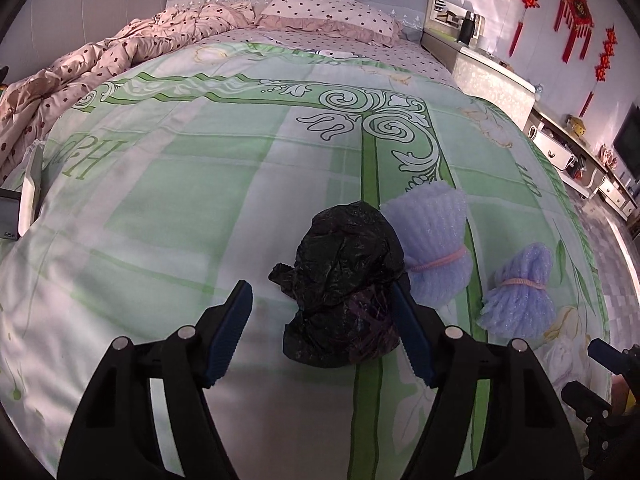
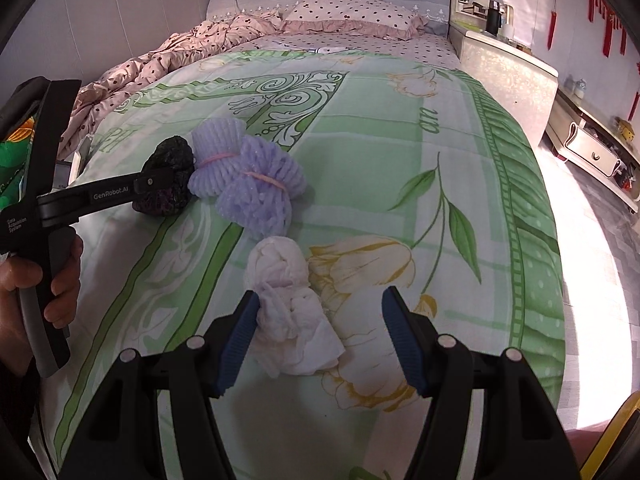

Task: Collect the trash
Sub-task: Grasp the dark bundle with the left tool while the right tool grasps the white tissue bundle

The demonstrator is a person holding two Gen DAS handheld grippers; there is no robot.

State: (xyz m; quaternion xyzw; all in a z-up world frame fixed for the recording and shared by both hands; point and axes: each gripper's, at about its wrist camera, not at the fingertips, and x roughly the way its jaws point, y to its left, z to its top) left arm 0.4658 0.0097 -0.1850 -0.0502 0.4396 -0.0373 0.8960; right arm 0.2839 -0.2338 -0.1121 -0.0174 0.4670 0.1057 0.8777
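Observation:
A crumpled black plastic bag [image 1: 344, 280] lies on the green quilt [image 1: 200, 200], between the fingers of my left gripper [image 1: 324, 336]. The bag rests against the right pad and the left pad stands apart, so the gripper is open. Two purple foam nets [image 1: 436, 240] [image 1: 518, 292], each tied with a pink band, lie just right of the bag. In the right wrist view a white crumpled tissue wad [image 2: 288, 312] lies between the fingers of my right gripper [image 2: 320, 336]. The left pad touches the wad and the right pad is well clear, so this gripper is open too.
A pink dotted duvet [image 1: 100, 64] is bunched at the bed's far left, with a matching pillow [image 1: 332, 8] at the head. A bedside cabinet [image 2: 508, 68] and low white drawers [image 2: 592, 152] stand along the right wall. A hand [image 2: 24, 280] holds the left gripper's handle.

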